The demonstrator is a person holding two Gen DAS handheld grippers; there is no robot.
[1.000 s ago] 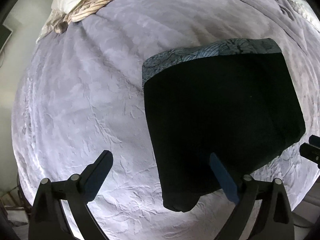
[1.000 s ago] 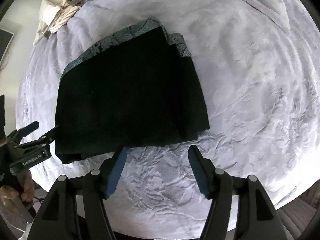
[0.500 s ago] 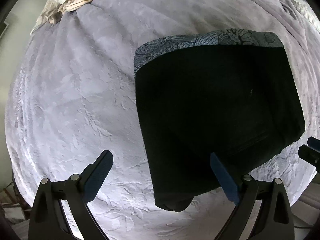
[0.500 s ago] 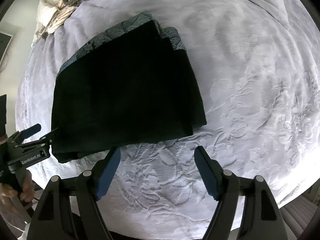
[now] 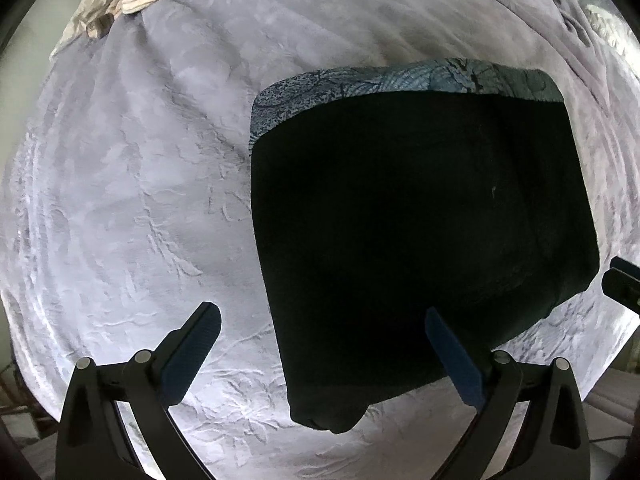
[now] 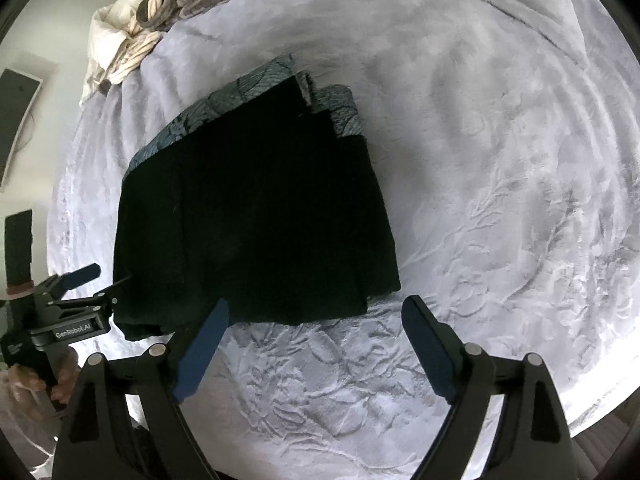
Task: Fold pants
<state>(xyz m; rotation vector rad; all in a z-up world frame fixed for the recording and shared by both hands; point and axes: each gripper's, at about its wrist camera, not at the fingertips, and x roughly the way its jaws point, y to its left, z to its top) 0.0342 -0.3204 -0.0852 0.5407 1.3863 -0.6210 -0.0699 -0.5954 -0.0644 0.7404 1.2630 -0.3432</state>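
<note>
While both sets of jaws are opening with nothing between them, the folded pants (image 5: pixel 420 248) lie flat on the bedspread (image 5: pixel 132 200), long axis left–right; left gripper (image 5: pixel 320 344) straddles their near-left corner, right gripper (image 6: pixel 316 332) hovers just beyond the near edge.

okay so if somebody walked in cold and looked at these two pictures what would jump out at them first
First the black pants, folded into a compact block with a blue-grey patterned band along the far edge, lying dark against the pale embossed bedspread. Next the blue-padded tongs at the bottom of each view: the left tongs straddle the pants' near left corner, the right tongs hang over bare bedspread just short of the near edge, both opening with nothing pinched.
</note>
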